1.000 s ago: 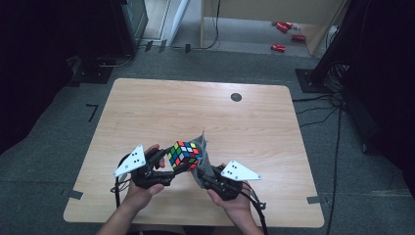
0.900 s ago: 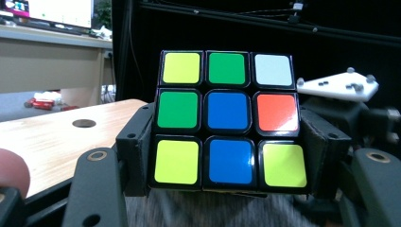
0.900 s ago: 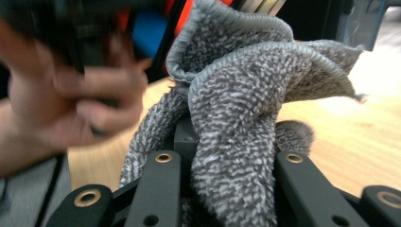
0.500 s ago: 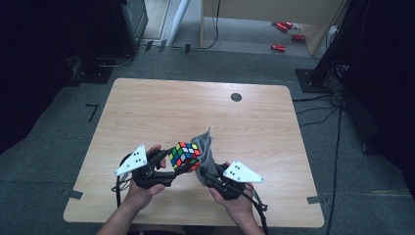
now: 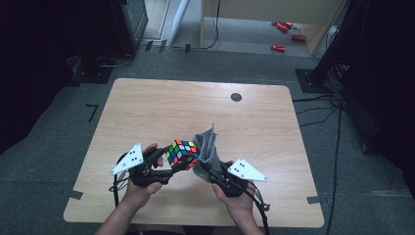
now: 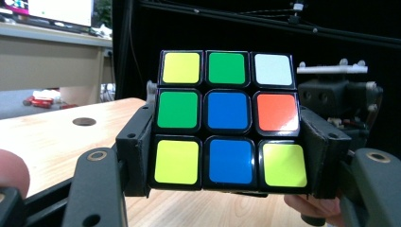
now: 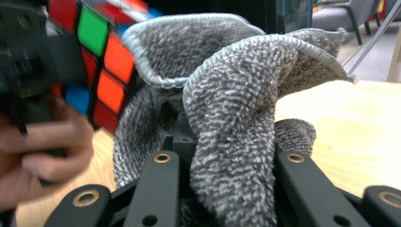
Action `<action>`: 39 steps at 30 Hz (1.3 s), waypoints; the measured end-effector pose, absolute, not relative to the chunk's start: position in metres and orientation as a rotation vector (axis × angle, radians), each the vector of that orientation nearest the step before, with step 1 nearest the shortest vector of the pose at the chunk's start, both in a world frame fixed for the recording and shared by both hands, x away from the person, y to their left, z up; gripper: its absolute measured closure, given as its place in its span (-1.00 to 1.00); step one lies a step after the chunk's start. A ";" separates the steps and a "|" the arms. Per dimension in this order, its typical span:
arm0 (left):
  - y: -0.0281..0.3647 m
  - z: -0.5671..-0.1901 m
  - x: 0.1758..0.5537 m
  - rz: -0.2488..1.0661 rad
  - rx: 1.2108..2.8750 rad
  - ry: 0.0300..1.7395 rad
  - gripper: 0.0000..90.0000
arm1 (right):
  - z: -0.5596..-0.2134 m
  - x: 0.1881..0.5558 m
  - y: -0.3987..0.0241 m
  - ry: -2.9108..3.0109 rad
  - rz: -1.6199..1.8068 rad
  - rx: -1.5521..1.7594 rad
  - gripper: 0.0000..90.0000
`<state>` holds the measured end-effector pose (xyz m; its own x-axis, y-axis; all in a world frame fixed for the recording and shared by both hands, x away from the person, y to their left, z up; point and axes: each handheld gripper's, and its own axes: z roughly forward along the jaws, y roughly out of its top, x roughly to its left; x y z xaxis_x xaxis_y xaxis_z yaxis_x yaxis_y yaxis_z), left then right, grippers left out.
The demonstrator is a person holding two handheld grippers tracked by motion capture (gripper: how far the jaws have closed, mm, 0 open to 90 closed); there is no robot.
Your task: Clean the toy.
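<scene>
Cube (image 6: pixel 227 117), likely rigid and light, is hanging above the bench (image 5: pixel 147 107), pinched across 2 opposite faces by the left gripper (image 5: pixel 169 164) (sensible grip), while the right gripper (image 5: pixel 208 169) is pinching a soft grey cloth (image 7: pixel 227 109) beside it.

A lab or recording room: a lone wooden counter (image 5: pixel 147 107) on grey carpet (image 5: pixel 49 161), floor cables (image 5: pixel 318 105), black equipment stands (image 5: pixel 342 44), tape marks (image 5: pixel 92 111).
</scene>
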<state>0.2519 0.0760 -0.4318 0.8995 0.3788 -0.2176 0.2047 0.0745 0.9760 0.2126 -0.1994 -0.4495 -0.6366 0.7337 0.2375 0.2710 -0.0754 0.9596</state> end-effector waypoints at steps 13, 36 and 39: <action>0.076 -0.432 0.251 0.144 1.516 0.475 -0.24 | -0.460 0.205 -0.168 2.103 1.697 0.904 0.60; 0.077 -0.433 0.254 0.139 1.519 0.490 -0.23 | -0.452 0.205 -0.182 1.965 1.629 0.878 0.57; 0.078 -0.434 0.255 0.135 1.521 0.498 -0.23 | -0.454 0.199 -0.170 2.024 1.610 0.760 0.56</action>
<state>0.2550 0.0775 -0.4338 0.8932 0.3880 -0.2272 0.2196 0.0644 0.9735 0.1985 -0.1697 -0.4535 -0.7511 0.6601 -0.0036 0.1450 0.1703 0.9747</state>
